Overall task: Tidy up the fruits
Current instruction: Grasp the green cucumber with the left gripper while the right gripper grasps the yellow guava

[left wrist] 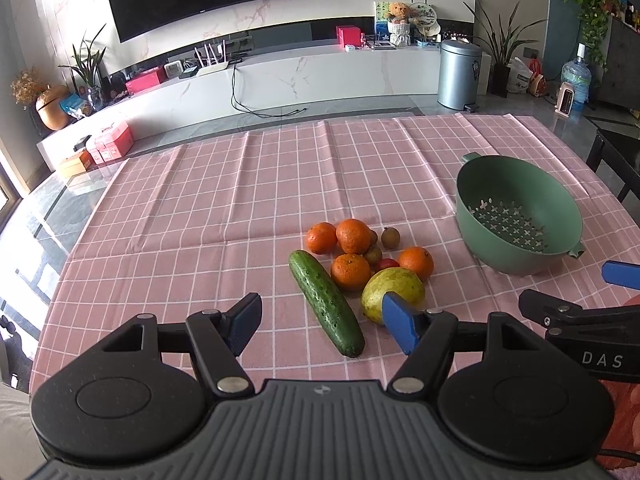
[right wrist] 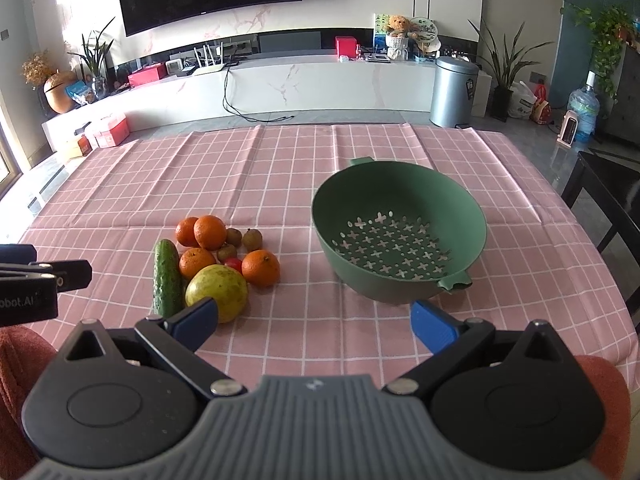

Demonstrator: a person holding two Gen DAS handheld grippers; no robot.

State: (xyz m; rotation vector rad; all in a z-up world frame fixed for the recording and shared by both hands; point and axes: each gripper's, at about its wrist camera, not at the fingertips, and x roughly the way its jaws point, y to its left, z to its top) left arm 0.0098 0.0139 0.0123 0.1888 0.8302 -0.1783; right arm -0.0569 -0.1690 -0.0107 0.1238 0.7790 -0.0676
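**Fruit pile and strainer, both grippers empty**

The fruit sits in one clump on the pink checked tablecloth (right wrist: 280,168): four oranges (right wrist: 261,267), a cucumber (right wrist: 167,279), a yellow-green guava (right wrist: 217,293), plus small brown fruits (can't tell what kind). The green colander (right wrist: 400,196) sits just right of them, nothing in it. Left gripper (left wrist: 322,326) and right gripper (right wrist: 316,318) hover near the table's front edge, fingers spread wide, gripping nothing.
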